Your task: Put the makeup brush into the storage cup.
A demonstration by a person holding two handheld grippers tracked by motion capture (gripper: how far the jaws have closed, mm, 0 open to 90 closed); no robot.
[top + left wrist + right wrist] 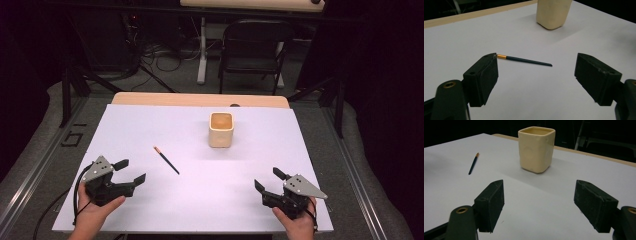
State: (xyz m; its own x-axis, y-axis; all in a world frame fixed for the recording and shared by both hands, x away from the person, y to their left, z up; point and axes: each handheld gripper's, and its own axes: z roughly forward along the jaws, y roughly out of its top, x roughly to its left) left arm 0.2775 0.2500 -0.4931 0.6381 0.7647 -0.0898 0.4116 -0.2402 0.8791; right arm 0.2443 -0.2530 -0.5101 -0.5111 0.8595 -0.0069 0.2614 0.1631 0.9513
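White table (pixel 150 200) looks untouched: pencil (pixel 166 160) lies loose, seemingly a pencil, cup (pixel 221 129) stands apart; left gripper (pixel 131 172) and right gripper (pixel 268 181) hover spread, empty.

Cream-yellow cup (pixel 221 130); dark blue-black brush (pixel 167 161) w/ gold ferrule; white sheet (pixel 200 200); black grippers.

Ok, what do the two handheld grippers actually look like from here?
Both are matte black. The left gripper and right gripper each carry a grey three-cornered plate on top and two blocky black jaws with flat pads. A black cable trails from the left one. Brass-coloured rings sit at the jaw bases. No sleeves are visible; the hands are bare.
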